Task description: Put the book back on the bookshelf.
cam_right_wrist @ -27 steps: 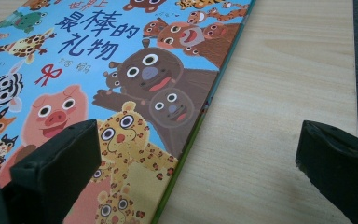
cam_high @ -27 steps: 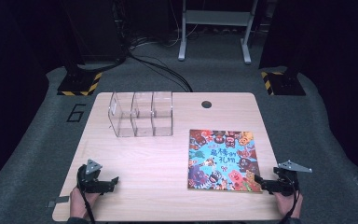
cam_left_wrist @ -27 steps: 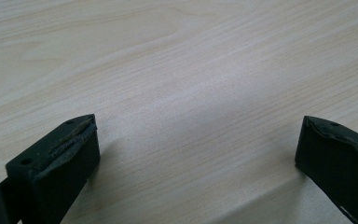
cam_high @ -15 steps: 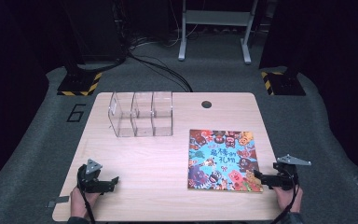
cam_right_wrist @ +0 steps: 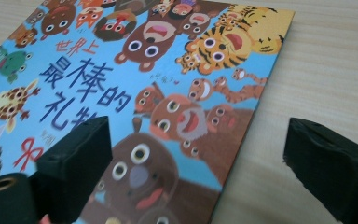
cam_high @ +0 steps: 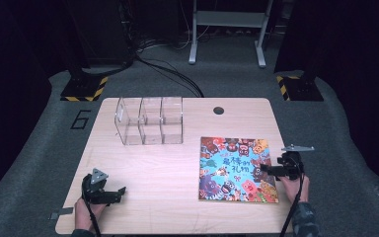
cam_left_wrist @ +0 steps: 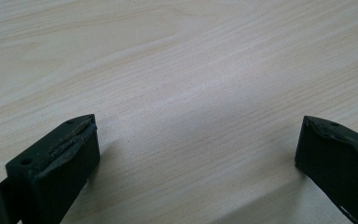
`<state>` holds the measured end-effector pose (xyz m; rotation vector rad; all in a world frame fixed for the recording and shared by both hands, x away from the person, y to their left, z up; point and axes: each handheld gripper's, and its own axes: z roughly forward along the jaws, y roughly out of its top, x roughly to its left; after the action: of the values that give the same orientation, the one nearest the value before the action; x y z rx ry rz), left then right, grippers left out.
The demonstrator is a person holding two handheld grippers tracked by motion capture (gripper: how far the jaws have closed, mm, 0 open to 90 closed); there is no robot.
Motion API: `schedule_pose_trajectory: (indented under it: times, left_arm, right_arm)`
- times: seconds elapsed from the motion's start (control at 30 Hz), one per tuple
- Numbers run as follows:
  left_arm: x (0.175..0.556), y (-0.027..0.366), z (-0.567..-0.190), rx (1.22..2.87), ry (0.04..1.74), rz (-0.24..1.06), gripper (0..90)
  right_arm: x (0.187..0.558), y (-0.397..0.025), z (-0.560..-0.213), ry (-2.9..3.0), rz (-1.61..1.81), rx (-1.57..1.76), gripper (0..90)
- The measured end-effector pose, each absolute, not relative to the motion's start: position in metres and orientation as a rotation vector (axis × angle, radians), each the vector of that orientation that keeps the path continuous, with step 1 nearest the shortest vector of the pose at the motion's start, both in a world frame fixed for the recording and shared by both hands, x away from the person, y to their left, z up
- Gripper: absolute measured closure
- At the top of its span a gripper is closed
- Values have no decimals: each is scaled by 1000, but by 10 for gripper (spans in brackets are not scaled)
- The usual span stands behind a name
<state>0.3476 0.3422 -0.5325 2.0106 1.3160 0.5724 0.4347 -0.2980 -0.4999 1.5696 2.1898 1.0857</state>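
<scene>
A colourful picture book (cam_high: 237,168) with cartoon animals lies flat on the right half of the wooden table (cam_high: 168,168). My right gripper (cam_high: 272,170) is open at the book's right edge, pointing left. In the right gripper view the book (cam_right_wrist: 121,60) runs under the left jaw while the right jaw is over bare wood, so my right gripper (cam_right_wrist: 198,128) straddles the edge. My left gripper (cam_high: 116,193) rests near the front left of the table. Its jaws stand wide apart, and my left gripper (cam_left_wrist: 198,126) has only bare wood between them.
A clear plastic organiser (cam_high: 150,121) with several compartments stands at the back left of the table. A round cable hole (cam_high: 218,110) sits near the back edge. Grey carpet surrounds the table, with stand bases and cables on the floor beyond.
My right gripper has moved forward and a little left, up to the book's right edge. The left gripper has hardly moved.
</scene>
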Motion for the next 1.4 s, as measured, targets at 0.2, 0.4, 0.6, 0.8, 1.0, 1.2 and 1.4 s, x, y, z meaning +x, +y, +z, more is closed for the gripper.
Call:
schedule_pose_trajectory:
  times: [0.2,0.4,0.6,0.8,1.0,1.2,1.4]
  left_arm:
    - [348,342,-533,2009,1317,573,0]
    - [348,342,-533,2010,1317,572,0]
    - [348,342,-532,2010,1318,573,0]
    - [348,342,-532,2009,1319,573,0]
    - [348,342,-533,2009,1319,573,0]
    - [348,342,-532,2010,1320,574,0]
    - [348,342,-532,2012,1319,573,0]
  right_arm:
    - [457,-294,-506,2217,1075,1639,270]
    - [461,-296,-508,2207,1014,1645,408]
    - [459,-294,-508,2191,1001,1661,431]
    - [457,-285,-508,2215,1034,1644,481]
    - [453,-275,-509,2210,1033,1647,485]
    - [448,-264,-508,2225,1036,1644,488]
    - [444,-249,-508,2259,1045,1617,496]
